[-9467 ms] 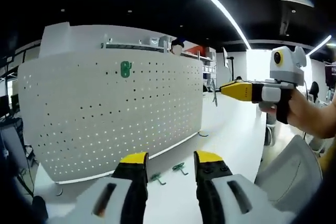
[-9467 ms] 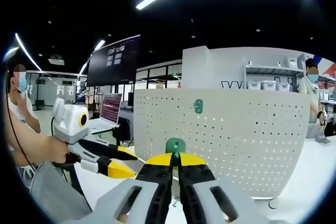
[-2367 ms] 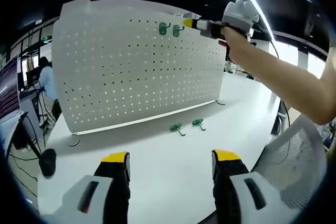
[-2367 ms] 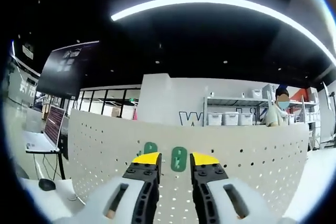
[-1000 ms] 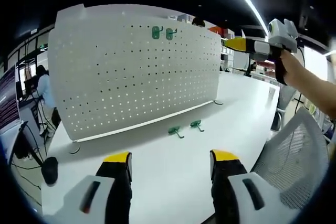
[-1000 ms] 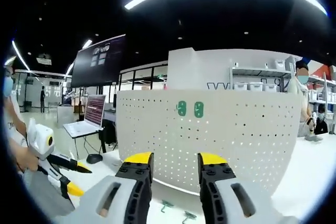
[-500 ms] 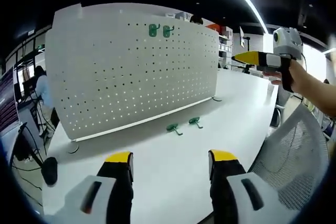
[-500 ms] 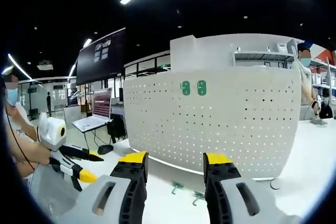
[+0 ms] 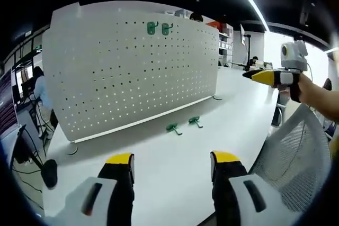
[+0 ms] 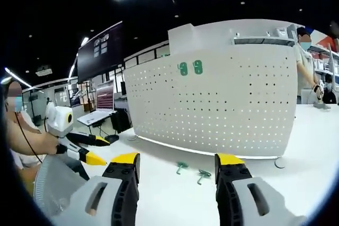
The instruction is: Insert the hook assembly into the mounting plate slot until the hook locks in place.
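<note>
Jaws of our right gripper (image 10: 172, 170) stand wide apart and empty at the bottom of the right gripper view, and our left gripper (image 9: 170, 168) is equally open and empty. Between the right jaws lie two loose green hooks (image 10: 192, 171) on the white table (image 10: 296, 146). Two mounted hooks (image 10: 190, 68) sit upper centre on the pegboard (image 10: 238, 104), so we judge a pickup comes next.

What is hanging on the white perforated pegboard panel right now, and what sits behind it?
Two green hooks hang side by side near the top of the white perforated pegboard panel. Shelving and a person rise past its edges; the panel hides whatever stands directly behind.
</note>
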Demonstrator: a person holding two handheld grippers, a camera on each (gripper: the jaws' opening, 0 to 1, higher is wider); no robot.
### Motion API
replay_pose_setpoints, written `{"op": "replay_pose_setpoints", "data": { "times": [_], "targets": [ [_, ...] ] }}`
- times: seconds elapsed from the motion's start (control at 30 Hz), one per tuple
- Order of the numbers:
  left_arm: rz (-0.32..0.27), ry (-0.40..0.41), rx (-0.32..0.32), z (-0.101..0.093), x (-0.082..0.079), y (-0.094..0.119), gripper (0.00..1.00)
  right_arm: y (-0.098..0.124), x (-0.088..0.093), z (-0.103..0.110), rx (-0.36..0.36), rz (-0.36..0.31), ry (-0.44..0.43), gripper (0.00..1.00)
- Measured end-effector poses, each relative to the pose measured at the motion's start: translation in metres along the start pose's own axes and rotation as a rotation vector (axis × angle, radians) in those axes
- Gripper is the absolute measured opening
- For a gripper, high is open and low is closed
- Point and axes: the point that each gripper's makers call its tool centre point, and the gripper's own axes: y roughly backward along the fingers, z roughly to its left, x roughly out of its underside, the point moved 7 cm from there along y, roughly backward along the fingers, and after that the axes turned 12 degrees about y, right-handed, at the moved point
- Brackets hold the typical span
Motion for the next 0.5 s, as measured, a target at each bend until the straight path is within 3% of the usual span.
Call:
{"op": "replay_pose_setpoints", "data": {
  "times": [0.3, 0.5],
  "targets": [
    [-0.009, -0.038, 0.049, -0.015, -0.018, -0.008, 0.61, 0.013, 0.008, -0.004, 0.000, 0.024, 0.003, 0.55],
    [0.046, -0.108, 0.130, -0.032, -0.023, -0.028, 0.62, 0.019, 0.004, -0.007, 0.011, 0.010, 0.005, 0.55]
  ]
}}
